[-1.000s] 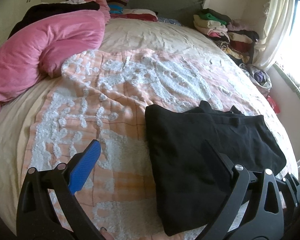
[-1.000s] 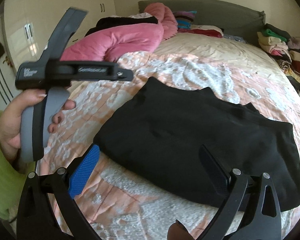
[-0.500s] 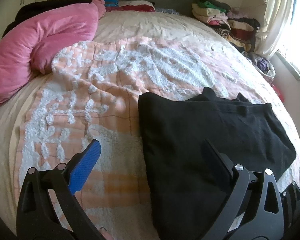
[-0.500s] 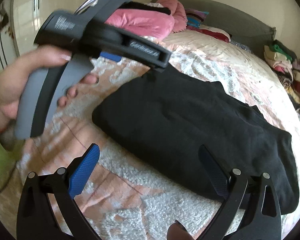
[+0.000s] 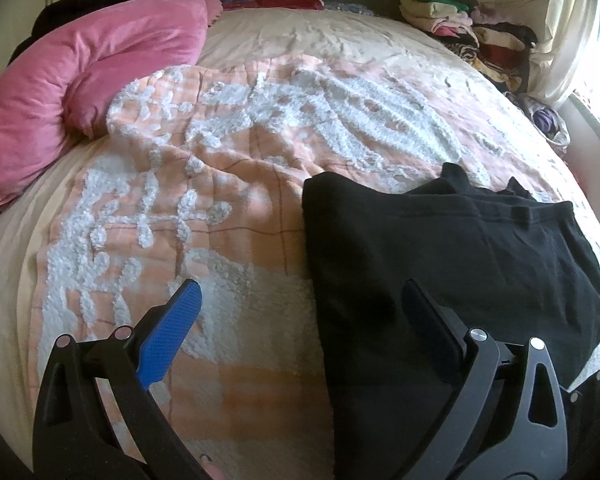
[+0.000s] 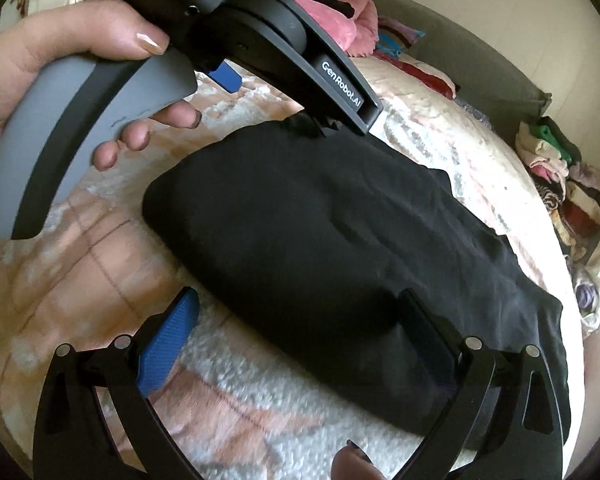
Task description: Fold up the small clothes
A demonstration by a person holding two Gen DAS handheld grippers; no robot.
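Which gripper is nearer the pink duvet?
Left. The left gripper hangs open over the black garment's left edge, the pink duvet up-left. The right gripper is open at the garment's near edge, farther off.

Right gripper (image 6: 300, 316) hangs low over the bed with its jaws spread wide, blue pad (image 6: 168, 348) to one side, the other finger over the black folded garment (image 6: 340, 248). That garment lies flat on the peach-and-white bedspread (image 6: 80, 280). Up top, the left hand (image 6: 60, 72) grips the grey handle of the left gripper (image 6: 260, 40), whose front end sits right at the garment's far edge. Pink duvet (image 6: 340, 20) and a stack of folded clothes (image 6: 560, 172) at the back.
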